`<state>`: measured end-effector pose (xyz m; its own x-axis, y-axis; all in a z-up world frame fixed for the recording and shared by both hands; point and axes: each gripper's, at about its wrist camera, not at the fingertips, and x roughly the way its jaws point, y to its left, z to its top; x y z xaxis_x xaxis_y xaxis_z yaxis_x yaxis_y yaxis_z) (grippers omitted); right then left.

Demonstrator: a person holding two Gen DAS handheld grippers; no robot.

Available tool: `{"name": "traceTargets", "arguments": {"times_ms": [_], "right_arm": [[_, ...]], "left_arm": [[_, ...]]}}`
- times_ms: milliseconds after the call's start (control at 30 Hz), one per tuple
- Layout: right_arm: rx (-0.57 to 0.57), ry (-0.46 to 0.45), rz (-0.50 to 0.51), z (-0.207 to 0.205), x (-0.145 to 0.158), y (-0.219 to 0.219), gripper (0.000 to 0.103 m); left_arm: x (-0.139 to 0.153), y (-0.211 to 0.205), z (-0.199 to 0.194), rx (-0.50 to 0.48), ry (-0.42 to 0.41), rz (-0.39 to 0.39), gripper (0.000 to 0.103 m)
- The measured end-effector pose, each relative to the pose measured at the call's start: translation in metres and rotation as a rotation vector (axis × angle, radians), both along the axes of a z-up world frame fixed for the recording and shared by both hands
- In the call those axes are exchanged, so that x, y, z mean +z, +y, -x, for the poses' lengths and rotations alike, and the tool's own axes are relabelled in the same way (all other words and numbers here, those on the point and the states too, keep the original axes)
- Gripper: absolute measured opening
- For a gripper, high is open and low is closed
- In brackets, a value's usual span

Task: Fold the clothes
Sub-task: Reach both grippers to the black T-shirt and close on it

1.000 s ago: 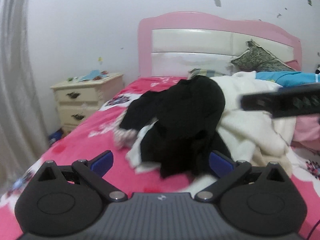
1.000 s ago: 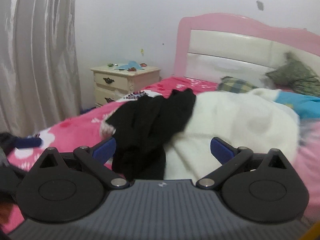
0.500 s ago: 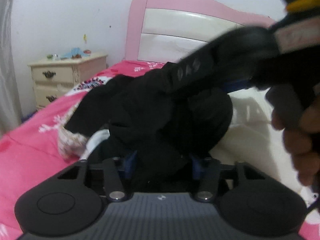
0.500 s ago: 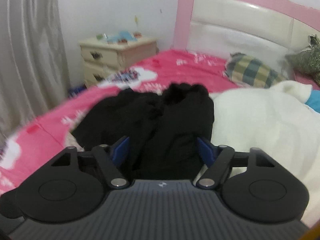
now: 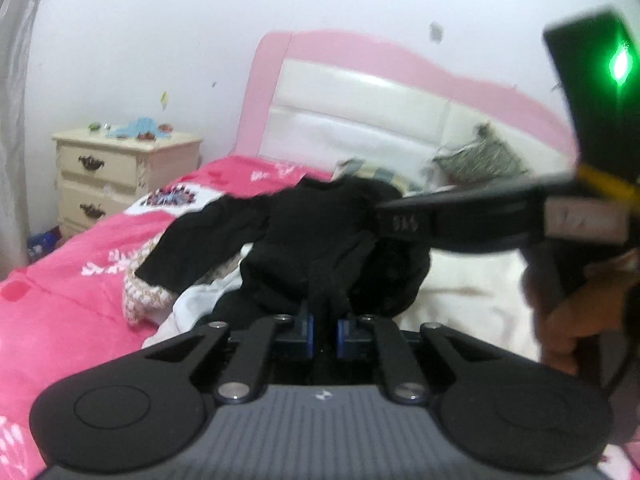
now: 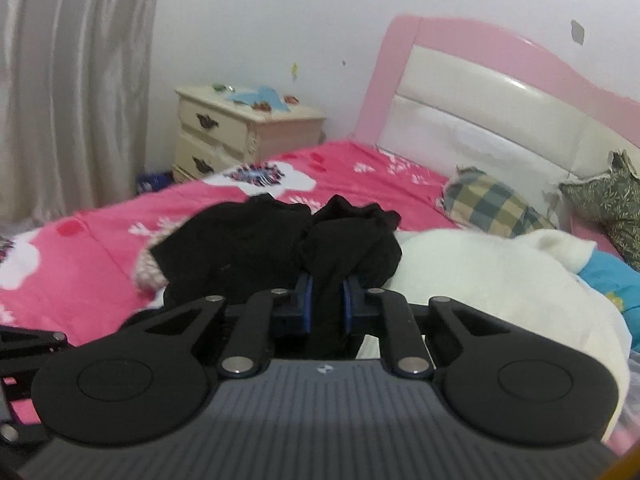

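A crumpled black garment (image 5: pixel 320 240) lies on a pile of clothes on the pink bed (image 5: pixel 72 280). My left gripper (image 5: pixel 324 328) is closing, its blue pads pinching a fold of the black cloth at the garment's near edge. In the right wrist view the same black garment (image 6: pixel 248 248) is bunched up, and my right gripper (image 6: pixel 326 300) is closing on a thick fold of it. The right gripper's body and the hand holding it (image 5: pixel 580 300) cross the right side of the left wrist view.
A cream fleece (image 6: pixel 500 280) lies under and to the right of the black garment. A cream nightstand (image 5: pixel 120 168) stands left of the pink headboard (image 6: pixel 480 92). Pillows (image 6: pixel 492 204) sit by the headboard, a grey curtain (image 6: pixel 72 80) hangs at left.
Both grippers went from wide open to closed on folds of the black garment. The right gripper swung across the left wrist view to its right side.
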<state>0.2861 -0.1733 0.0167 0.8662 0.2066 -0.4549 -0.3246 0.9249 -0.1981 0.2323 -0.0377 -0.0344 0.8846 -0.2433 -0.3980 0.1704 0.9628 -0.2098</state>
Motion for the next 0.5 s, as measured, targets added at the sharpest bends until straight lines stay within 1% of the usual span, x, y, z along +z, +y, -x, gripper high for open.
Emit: {"name": "traceTargets", "arguments": {"times_ms": [100,167,300,400,500], "right_arm": [[0.038,-0.023,-0.006,0.022,0.015,-0.007,0.012],[0.063,-0.030,-0.028,0.044,0.028,-0.014,0.012],[0.104,-0.037,-0.141,0.094,0.058,-0.036,0.012],[0.124,-0.011,-0.216,0.141,0.080,-0.057,0.012],[0.125,0.092,-0.260,0.204,0.093,-0.078,0.012]], "left_arm": [[0.022,0.004,0.029,-0.026,-0.031,0.037,0.010],[0.039,0.005,0.056,-0.071,-0.055,0.061,0.010],[0.066,0.009,0.110,-0.174,-0.075,0.094,0.010],[0.082,0.012,0.159,-0.304,-0.073,0.110,0.010],[0.090,0.015,0.216,-0.480,-0.035,0.116,0.010]]}}
